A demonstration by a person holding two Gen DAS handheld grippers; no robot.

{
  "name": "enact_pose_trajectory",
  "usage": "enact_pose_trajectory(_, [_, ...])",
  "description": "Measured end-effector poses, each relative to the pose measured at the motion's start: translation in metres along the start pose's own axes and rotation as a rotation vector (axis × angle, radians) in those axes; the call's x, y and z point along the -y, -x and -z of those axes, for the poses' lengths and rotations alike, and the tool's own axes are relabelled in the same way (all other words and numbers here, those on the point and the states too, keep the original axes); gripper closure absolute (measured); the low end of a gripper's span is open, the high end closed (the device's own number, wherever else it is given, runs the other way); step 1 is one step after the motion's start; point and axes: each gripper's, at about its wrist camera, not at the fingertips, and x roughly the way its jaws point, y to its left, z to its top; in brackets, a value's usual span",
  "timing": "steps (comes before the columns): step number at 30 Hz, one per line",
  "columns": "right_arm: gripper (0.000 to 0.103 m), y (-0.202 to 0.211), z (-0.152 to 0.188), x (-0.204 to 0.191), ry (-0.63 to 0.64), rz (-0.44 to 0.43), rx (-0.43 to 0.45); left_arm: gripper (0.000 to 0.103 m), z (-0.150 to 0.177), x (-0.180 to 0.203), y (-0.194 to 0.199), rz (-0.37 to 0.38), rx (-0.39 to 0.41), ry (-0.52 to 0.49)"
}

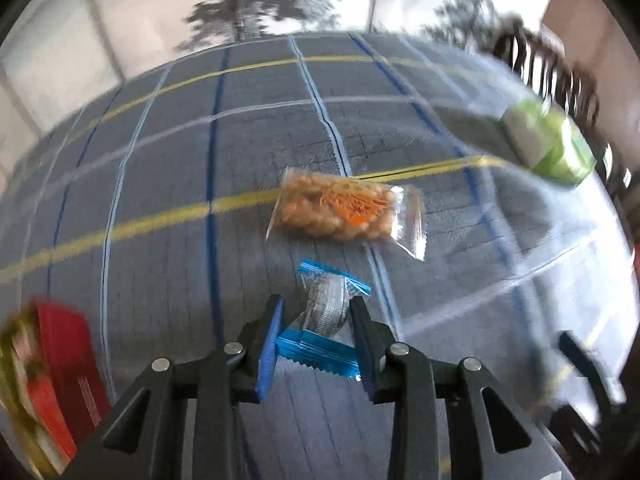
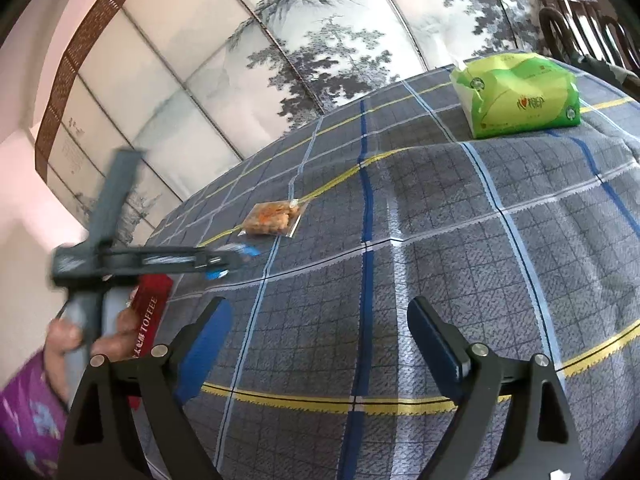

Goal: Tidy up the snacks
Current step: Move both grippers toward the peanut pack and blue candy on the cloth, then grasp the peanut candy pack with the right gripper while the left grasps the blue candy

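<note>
My left gripper (image 1: 318,320) is shut on a small blue-ended snack packet (image 1: 326,320), held between its fingers just above the plaid tablecloth (image 1: 160,200). A clear packet of orange-brown snacks (image 1: 340,210) lies just beyond it; it also shows in the right wrist view (image 2: 272,219). A red toffee box (image 1: 60,368) sits at the lower left, and shows in the right wrist view (image 2: 148,320) beside the hand. My right gripper (image 2: 320,320) is open and empty over the cloth. The left gripper (image 2: 224,260) with the blue packet is blurred there.
A green tissue pack (image 2: 520,92) lies at the table's far right; it also shows in the left wrist view (image 1: 548,144). Dark wooden chairs (image 2: 580,28) stand behind it. A painted folding screen (image 2: 280,40) backs the table.
</note>
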Motion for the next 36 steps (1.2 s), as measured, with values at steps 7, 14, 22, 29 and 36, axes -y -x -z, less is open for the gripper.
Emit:
enact_pose_trajectory(7, [0.019, -0.021, -0.028, -0.031, 0.229, -0.036, -0.100, 0.070, 0.047, -0.009, 0.053, 0.025, 0.057, 0.075])
enact_pose_trajectory(14, [0.035, -0.090, -0.073, -0.082, 0.684, -0.084, -0.245, 0.070, 0.073, -0.015, 0.087, 0.056, 0.079, 0.111])
enact_pose_trajectory(22, [0.038, -0.156, -0.096, -0.109, 0.820, -0.131, -0.375, 0.070, 0.085, -0.023, 0.098, 0.071, 0.070, 0.135])
enact_pose_trajectory(29, [0.048, -0.199, -0.085, -0.114, 0.879, -0.097, -0.512, 0.070, 0.083, -0.032, 0.104, 0.059, 0.088, 0.139])
enact_pose_trajectory(36, [0.069, -0.173, -0.082, -0.103, 0.751, -0.017, -0.475, 0.069, 0.086, -0.041, 0.111, 0.063, 0.097, 0.168])
